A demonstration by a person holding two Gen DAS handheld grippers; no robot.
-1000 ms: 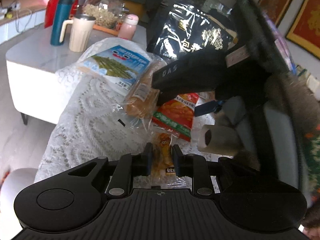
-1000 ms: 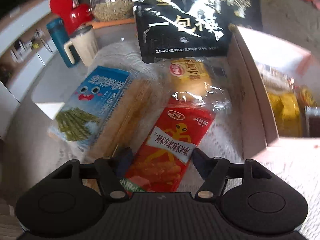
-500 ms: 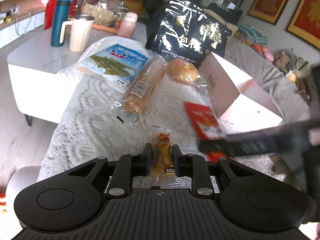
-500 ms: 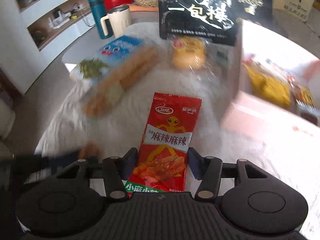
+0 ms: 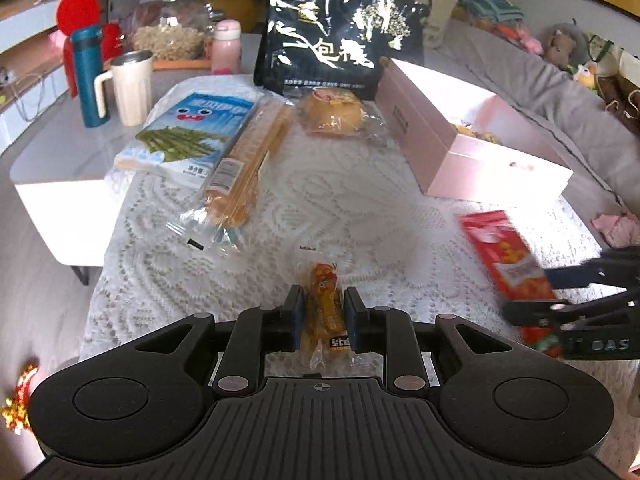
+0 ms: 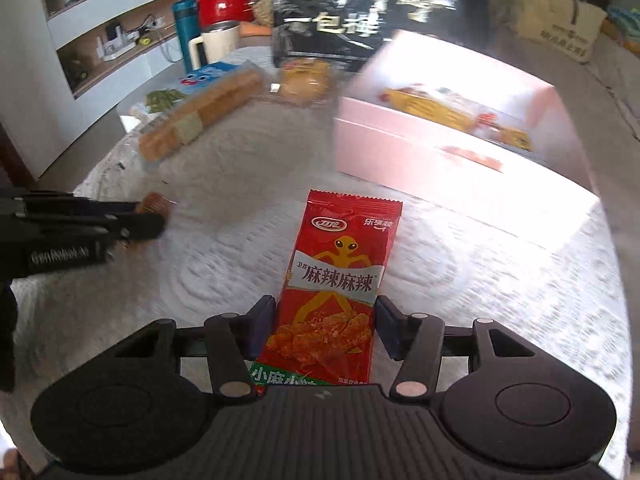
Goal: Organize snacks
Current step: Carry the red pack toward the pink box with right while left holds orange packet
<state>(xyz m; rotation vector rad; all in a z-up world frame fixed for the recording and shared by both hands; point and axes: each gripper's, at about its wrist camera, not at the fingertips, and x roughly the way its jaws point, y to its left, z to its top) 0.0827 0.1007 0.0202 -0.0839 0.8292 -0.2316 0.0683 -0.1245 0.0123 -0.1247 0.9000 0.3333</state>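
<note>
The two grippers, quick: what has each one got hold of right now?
Left gripper: closed on a small orange snack packet.
Right gripper: closed on a red spicy snack packet, lifted off the lace cloth.

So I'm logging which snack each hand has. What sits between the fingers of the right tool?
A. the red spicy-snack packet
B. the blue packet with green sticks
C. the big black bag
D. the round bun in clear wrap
A: in the right wrist view the red spicy-snack packet sits between the fingers of the right tool, which press its edges; the bun lies on the table.
</note>
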